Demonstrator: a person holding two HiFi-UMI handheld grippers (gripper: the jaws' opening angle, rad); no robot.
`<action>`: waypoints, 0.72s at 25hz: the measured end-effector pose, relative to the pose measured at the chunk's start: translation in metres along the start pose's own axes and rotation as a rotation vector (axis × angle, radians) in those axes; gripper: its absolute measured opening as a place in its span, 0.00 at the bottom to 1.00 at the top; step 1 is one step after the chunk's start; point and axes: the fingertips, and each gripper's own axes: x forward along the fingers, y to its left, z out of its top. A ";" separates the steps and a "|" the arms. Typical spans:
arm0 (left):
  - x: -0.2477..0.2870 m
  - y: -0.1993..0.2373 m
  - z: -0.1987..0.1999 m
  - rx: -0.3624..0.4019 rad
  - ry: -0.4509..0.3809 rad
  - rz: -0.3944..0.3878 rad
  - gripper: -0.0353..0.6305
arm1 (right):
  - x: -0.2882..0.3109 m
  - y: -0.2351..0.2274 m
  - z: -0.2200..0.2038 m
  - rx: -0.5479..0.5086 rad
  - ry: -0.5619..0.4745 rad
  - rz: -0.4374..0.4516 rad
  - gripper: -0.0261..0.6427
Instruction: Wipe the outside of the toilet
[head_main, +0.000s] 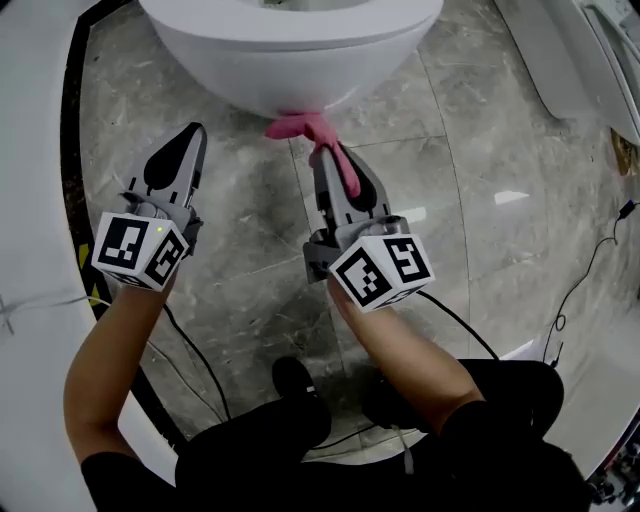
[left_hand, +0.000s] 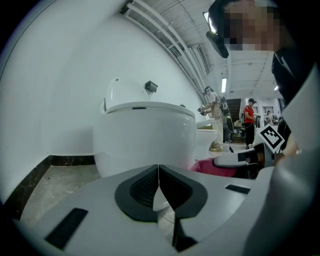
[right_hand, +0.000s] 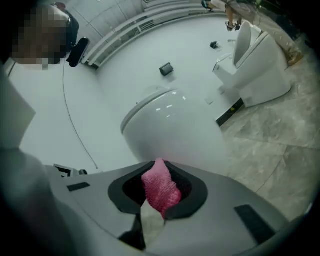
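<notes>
Though partly hidden overhead, right claw (right_hand: 159, 194) pinches cloth (right_hand: 161, 186).

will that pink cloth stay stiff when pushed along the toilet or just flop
Probably floppy: the pink cloth bends limply beyond the right gripper, under the toilet bowl. It is likely light, and grippy rather than slippery, given its nubby weave.

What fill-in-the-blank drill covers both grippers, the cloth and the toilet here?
1. The right hand-held gripper is shut on a ____ cloth.
2. The left hand-held gripper is shut and holds ____.
3. In the head view, the cloth's far end reaches the toilet, whose colour is ____.
Missing words: pink; nothing; white.
</notes>
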 end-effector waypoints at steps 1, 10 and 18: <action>-0.005 0.001 -0.002 0.000 0.005 0.002 0.08 | 0.006 0.014 -0.012 0.027 0.021 0.031 0.15; -0.049 0.024 -0.011 -0.026 0.008 0.073 0.08 | 0.112 0.082 -0.044 0.298 0.033 0.114 0.15; -0.064 0.028 -0.016 -0.034 0.025 0.093 0.08 | 0.162 0.084 -0.068 0.333 0.040 0.031 0.15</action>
